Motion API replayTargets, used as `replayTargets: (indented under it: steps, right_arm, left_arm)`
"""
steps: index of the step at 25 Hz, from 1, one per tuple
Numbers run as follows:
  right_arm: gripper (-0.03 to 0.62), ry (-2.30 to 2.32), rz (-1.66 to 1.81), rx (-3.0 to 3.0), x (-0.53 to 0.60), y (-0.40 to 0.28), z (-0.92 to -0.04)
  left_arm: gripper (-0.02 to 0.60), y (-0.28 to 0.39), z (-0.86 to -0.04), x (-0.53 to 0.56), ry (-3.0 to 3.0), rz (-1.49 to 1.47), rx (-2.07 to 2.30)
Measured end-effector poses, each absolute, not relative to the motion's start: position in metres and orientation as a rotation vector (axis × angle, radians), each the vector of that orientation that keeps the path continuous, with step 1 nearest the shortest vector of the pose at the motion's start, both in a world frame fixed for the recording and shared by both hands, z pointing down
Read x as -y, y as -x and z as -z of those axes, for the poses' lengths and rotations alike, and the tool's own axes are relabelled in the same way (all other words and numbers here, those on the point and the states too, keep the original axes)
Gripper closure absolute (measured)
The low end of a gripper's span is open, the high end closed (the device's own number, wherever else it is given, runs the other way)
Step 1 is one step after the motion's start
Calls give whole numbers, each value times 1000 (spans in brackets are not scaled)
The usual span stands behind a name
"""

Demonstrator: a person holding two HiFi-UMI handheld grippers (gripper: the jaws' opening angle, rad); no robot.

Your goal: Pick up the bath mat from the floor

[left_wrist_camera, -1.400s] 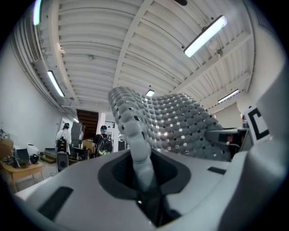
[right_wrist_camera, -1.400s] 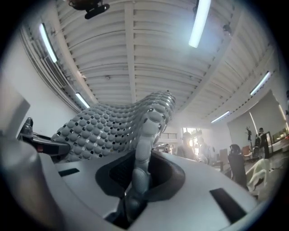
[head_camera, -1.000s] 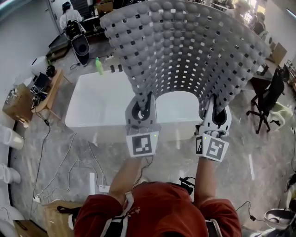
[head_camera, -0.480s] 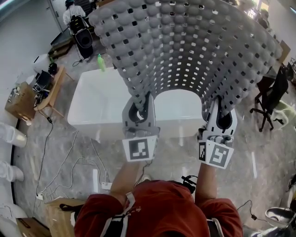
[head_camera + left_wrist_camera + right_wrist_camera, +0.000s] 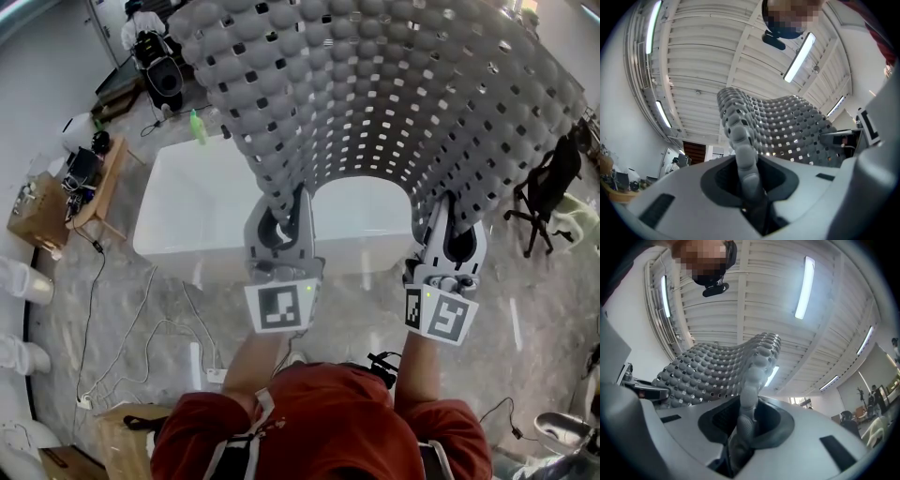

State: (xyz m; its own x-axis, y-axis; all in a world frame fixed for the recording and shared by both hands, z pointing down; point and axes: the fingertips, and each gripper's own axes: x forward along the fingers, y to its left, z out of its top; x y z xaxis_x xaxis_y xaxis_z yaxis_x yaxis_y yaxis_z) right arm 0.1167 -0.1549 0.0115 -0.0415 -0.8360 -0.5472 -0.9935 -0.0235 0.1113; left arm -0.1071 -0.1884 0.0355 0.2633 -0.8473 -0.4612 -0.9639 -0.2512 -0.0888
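- left claw (image 5: 284,217) narrow, jaws pinching the near edge of the bath mat (image 5: 375,94) at its left corner; the left gripper view shows the bobbled edge wedged between the jaws
- right claw (image 5: 452,230) same, narrow, clamped on the bath mat's right near corner
- bath mat is off the floor (image 5: 122,300), up in the air between both claws, arching up and away from the person; grey, bobbled, full of square holes
- white bathtub (image 5: 197,216) sits on the floor under the bath mat
- green bottle (image 5: 198,127) near the bathtub's far left corner
- cables (image 5: 141,337) run over the floor at left; black office chair (image 5: 544,187) at right
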Motion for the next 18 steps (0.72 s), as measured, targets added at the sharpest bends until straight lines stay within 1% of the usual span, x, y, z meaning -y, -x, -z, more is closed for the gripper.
replayTargets:
  steps: [18]
  right_arm:
    - [514, 1943, -727, -1938, 153, -115, -5]
  left_arm:
    - [494, 106, -32, 189, 2174, -453, -1667]
